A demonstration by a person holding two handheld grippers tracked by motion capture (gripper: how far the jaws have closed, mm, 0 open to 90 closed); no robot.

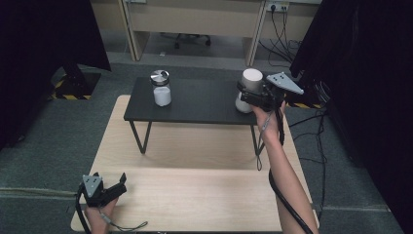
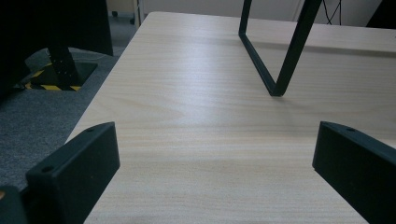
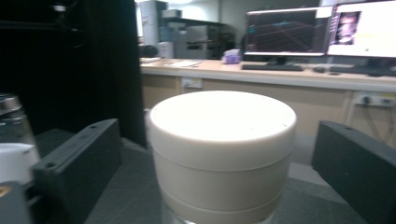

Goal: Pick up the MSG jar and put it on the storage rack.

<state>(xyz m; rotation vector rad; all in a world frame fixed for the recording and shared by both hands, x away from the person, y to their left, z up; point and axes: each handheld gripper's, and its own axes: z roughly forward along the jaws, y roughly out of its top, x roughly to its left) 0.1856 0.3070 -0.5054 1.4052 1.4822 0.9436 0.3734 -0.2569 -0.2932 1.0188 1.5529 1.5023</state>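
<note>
A white lidded jar [image 1: 250, 87] stands on the right end of a low black shelf [image 1: 195, 105]. My right gripper [image 1: 245, 95] reaches around it from the right. In the right gripper view the jar [image 3: 222, 154] sits between the two jaws with a gap on each side, so the right gripper [image 3: 217, 135] is open. A glass jar [image 1: 160, 87] with a metal lid and white contents stands on the shelf's left end; its edge [image 3: 14, 140] appears at that view's left. My left gripper [image 1: 118, 185] rests open over the wooden table's front left corner, nothing between its jaws [image 2: 215, 140].
The black shelf stands on thin metal legs [image 2: 275, 60] on a light wooden table [image 1: 195, 195]. Dark curtains [image 1: 44, 39] hang on both sides. Cables [image 1: 316, 126] lie on the carpet at the right. Desks [image 1: 195, 19] stand behind; monitors [image 3: 289, 32] show beyond the jar.
</note>
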